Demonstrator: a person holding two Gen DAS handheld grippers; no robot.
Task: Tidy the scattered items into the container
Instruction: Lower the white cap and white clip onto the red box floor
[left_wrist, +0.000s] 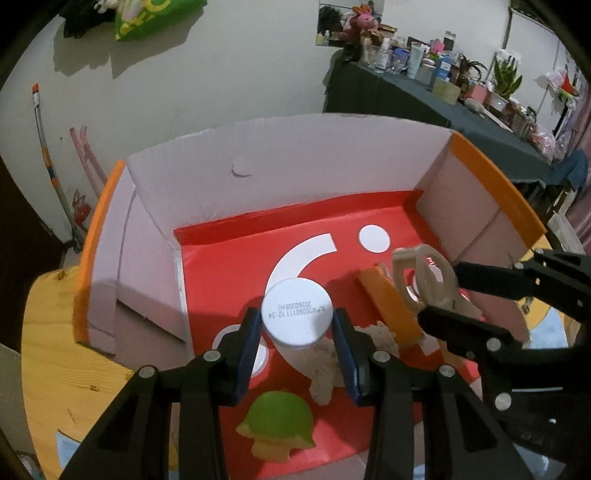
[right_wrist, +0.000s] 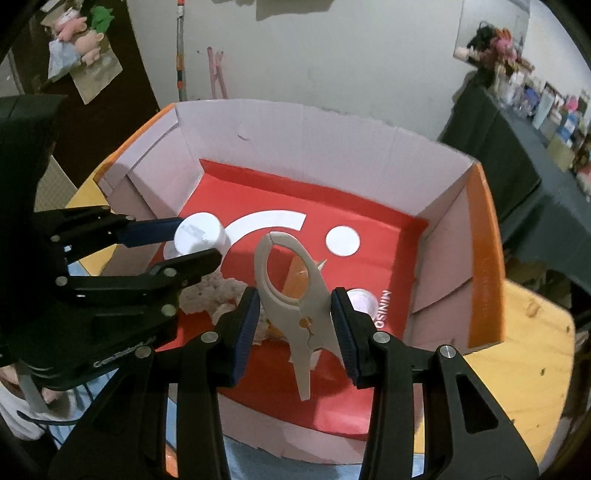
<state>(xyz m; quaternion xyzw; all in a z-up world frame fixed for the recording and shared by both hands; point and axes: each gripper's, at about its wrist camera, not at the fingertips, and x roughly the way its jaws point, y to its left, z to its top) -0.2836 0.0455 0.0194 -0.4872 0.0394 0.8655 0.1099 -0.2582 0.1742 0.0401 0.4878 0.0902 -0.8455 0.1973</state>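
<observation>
An open cardboard box (left_wrist: 207, 173) with a red floor and orange rims stands on a wooden table; it also shows in the right wrist view (right_wrist: 332, 125). My left gripper (left_wrist: 297, 323) is shut on a white-capped jar (left_wrist: 295, 314) and holds it above the box floor; the jar also shows in the right wrist view (right_wrist: 197, 230). My right gripper (right_wrist: 295, 314) is shut on a beige plastic opener tool (right_wrist: 291, 280), held over the box; the tool also shows in the left wrist view (left_wrist: 424, 275).
Inside the box lie a green and yellow toy (left_wrist: 279, 421), a cream fluffy piece (left_wrist: 325, 362), an orange block (left_wrist: 388, 302) and a small clear cup (right_wrist: 364, 301). A cluttered dark table (left_wrist: 424, 96) stands behind. The wooden table (right_wrist: 524, 354) surrounds the box.
</observation>
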